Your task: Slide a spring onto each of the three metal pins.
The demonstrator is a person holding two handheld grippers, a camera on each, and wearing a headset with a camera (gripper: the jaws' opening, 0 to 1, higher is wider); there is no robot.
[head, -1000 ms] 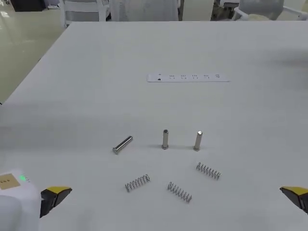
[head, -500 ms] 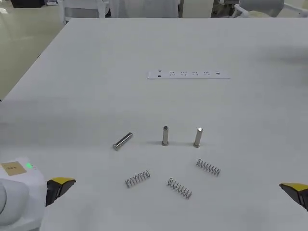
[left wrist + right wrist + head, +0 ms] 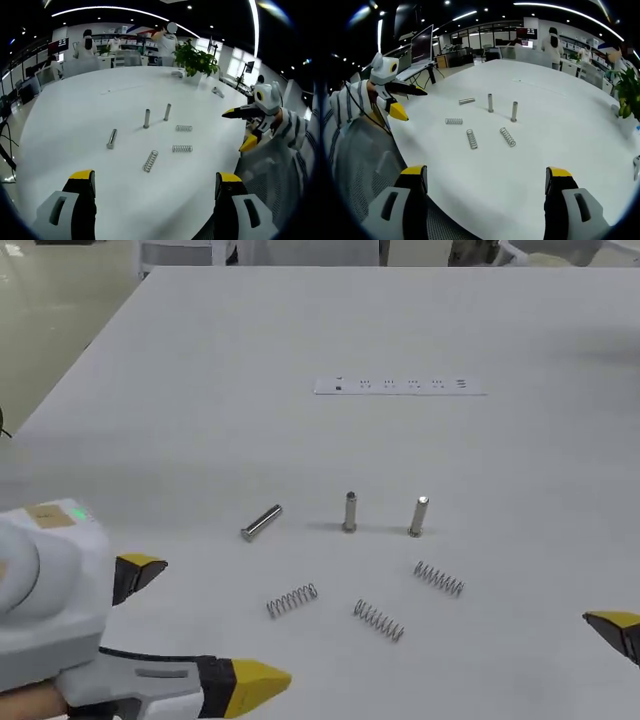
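The right gripper (image 3: 486,175) is cut off at the head view's edge, where one yellow tip alone is seen. Its jaws are spread wide and nothing is held. The left gripper (image 3: 155,177) is likewise wide open and empty. Between the grippers, well clear of both, the near spring (image 3: 378,620), left spring (image 3: 292,600) and right spring (image 3: 438,578) lie loose on the white table (image 3: 300,440). Beyond them stand the middle pin (image 3: 350,511) and right pin (image 3: 419,516). The fallen pin (image 3: 262,523) lies nearer the left gripper.

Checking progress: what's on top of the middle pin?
Nothing: the middle pin stands bare on the table; three springs lie loose nearby. The spot under its foot is hidden.
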